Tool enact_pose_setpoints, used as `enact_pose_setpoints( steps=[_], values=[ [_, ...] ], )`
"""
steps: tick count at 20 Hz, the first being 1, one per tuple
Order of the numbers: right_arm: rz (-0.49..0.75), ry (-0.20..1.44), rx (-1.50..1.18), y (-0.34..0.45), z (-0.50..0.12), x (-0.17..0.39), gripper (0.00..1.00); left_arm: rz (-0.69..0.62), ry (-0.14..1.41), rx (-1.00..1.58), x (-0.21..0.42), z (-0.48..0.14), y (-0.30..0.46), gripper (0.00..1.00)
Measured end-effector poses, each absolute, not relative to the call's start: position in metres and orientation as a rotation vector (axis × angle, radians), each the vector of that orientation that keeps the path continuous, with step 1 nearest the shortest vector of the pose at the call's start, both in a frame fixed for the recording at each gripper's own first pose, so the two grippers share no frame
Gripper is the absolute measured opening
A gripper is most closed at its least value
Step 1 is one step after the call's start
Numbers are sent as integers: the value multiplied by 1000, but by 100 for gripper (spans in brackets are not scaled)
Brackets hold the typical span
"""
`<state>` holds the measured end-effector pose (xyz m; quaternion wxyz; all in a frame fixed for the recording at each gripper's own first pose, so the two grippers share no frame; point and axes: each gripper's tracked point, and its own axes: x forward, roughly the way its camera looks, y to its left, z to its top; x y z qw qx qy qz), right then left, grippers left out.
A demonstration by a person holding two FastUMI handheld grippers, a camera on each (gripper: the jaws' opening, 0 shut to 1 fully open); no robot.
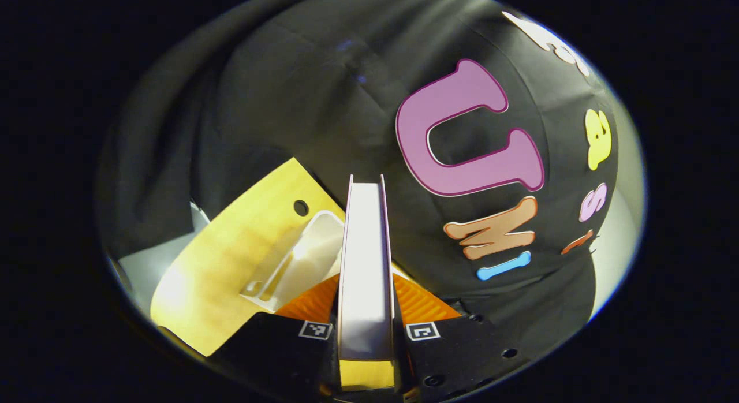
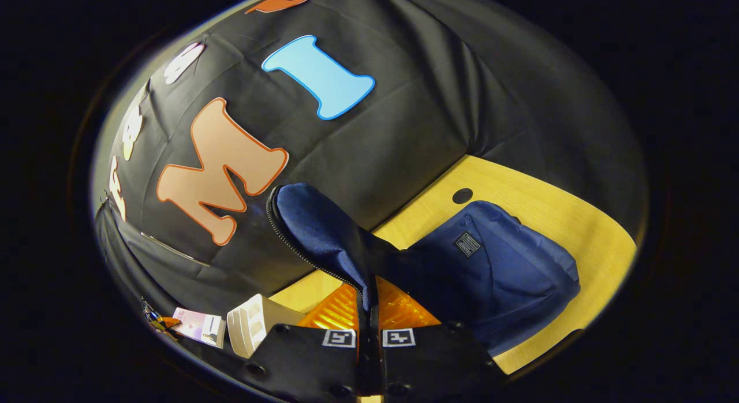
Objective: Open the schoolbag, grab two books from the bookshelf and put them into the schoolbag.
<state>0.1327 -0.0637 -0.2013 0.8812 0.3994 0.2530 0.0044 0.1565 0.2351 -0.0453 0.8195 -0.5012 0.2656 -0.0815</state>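
Observation:
In the left gripper view my left gripper (image 1: 366, 328) is shut on a book (image 1: 365, 258), seen edge-on with its white pages facing the camera, held up above the wooden table (image 1: 231, 264). The white bookshelf (image 1: 300, 264) stands just left of the book. In the right gripper view my right gripper (image 2: 368, 328) is shut on the lifted flap (image 2: 323, 230) of the dark blue schoolbag (image 2: 496, 276), pinching it at the zipper edge. The bag lies on the table (image 2: 548, 212) to the right. A book (image 2: 199, 325) and the white bookshelf (image 2: 251, 325) sit at the lower left.
The black cloth wall rises close behind the table in both views. A round cable hole (image 2: 462, 196) sits in the tabletop behind the bag, and the round cable hole (image 1: 301, 207) shows beside the shelf too. Bare tabletop lies right of the bag.

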Motion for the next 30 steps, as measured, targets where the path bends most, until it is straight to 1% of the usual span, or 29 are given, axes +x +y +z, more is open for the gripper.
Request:
enact_pose_setpoints(
  steps=[5, 7, 16, 18, 19, 20, 21, 22, 29, 30],
  values=[
    [14, 522, 841, -64, -200, 132, 2, -205, 536, -1112, 166, -44, 205, 32],
    [21, 523, 833, -64, -200, 131, 4, -235, 541, -1118, 169, -44, 180, 32],
    [22, 512, 837, -70, -195, 130, 2, -405, 553, -1219, 206, -38, 56, 32],
    [24, 514, 839, -72, -196, 129, 3, -432, 572, -1227, 211, -42, 30, 34],
    [24, 514, 837, -72, -196, 129, 4, -443, 584, -1227, 215, -45, 16, 31],
    [26, 514, 836, -72, -195, 128, 4, -459, 596, -1229, 216, -46, 3, 31],
    [29, 516, 834, -72, -195, 129, 4, -471, 612, -1232, 219, -49, -11, 34],
    [31, 516, 831, -71, -196, 129, 3, -481, 625, -1228, 222, -53, -25, 31],
    [41, 512, 849, -72, -195, 127, 3, -536, 749, -1204, 221, -86, -113, 32],
    [43, 512, 848, -73, -195, 127, 3, -545, 764, -1204, 222, -88, -126, 34]
  ],
)
